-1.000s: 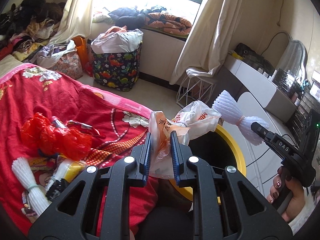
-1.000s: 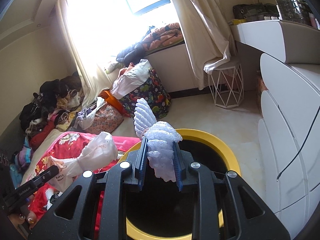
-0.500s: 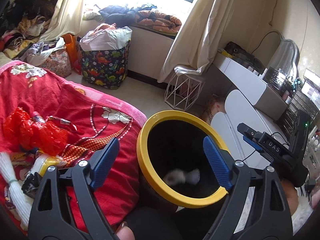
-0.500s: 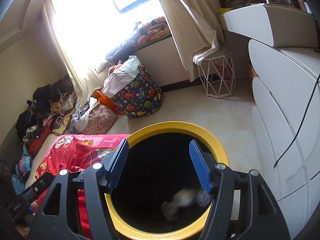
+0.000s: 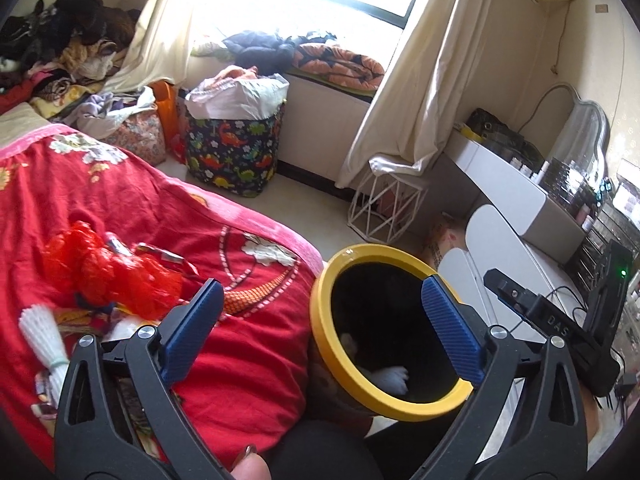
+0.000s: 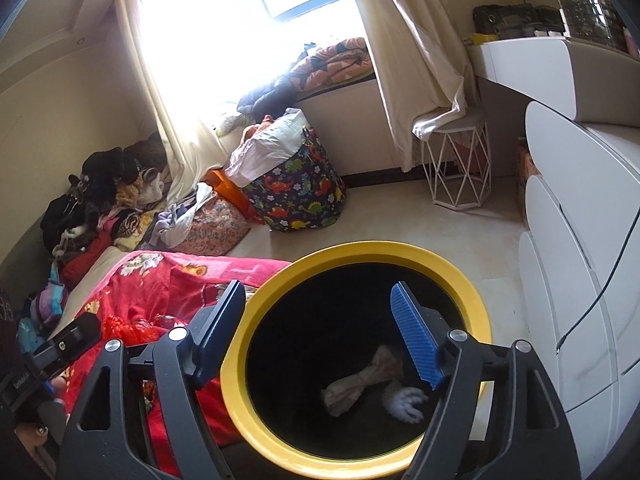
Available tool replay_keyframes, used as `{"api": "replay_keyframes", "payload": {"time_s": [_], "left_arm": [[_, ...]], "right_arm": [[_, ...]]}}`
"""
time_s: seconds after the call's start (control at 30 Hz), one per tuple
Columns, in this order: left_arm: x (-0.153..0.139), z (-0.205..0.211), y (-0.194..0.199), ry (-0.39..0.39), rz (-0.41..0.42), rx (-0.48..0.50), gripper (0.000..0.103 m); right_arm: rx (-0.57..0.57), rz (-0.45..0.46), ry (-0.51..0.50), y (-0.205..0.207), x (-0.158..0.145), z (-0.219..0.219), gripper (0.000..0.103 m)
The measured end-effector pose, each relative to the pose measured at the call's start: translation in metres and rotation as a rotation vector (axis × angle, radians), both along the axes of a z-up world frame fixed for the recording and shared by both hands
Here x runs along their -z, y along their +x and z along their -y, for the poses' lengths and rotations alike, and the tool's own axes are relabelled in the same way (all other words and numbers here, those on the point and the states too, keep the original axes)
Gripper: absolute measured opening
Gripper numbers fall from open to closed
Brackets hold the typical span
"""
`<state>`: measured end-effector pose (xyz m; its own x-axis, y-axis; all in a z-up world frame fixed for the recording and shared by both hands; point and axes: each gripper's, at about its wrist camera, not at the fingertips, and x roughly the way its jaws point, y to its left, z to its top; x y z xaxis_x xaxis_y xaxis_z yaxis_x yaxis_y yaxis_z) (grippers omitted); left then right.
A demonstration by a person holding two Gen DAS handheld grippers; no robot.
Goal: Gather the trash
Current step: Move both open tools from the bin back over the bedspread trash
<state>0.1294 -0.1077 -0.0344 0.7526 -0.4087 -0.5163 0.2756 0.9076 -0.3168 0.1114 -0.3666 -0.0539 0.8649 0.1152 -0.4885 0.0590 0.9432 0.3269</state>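
A black bin with a yellow rim stands beside the red bedspread. At its bottom lie the knotted plastic bag and the white foam net. My left gripper hovers over the bin's near-left rim, jaws opening wide, nothing between them. My right gripper hangs over the bin mouth, jaws also opening and empty. More trash lies on the bed: a red plastic bag, another white foam net and wrappers.
A dinosaur-print laundry basket and a white wire stool stand on the floor by the window. White rounded drawers and a desk flank the bin on the right. Clothes are piled at the far left.
Both grippers opened. The plastic bag left my left jaws and the foam net left my right jaws; both dropped into the bin and now rest at its bottom.
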Motion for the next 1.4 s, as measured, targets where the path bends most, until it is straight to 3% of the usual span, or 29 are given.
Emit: {"api": "replay_keyframes", "payload": {"time_s": [0.43, 1.4], "left_arm": [[-0.009, -0.036, -0.004, -0.003, 0.040, -0.090, 0.092], [-0.015, -0.117, 0.002, -0.021, 0.078, -0.273, 0.092]], "right_arm": [[-0.065, 0.071, -0.042, -0.007, -0.011, -0.038, 0.087], [-0.290, 0.059, -0.148, -0.009, -0.006, -0.129, 0.089]]}}
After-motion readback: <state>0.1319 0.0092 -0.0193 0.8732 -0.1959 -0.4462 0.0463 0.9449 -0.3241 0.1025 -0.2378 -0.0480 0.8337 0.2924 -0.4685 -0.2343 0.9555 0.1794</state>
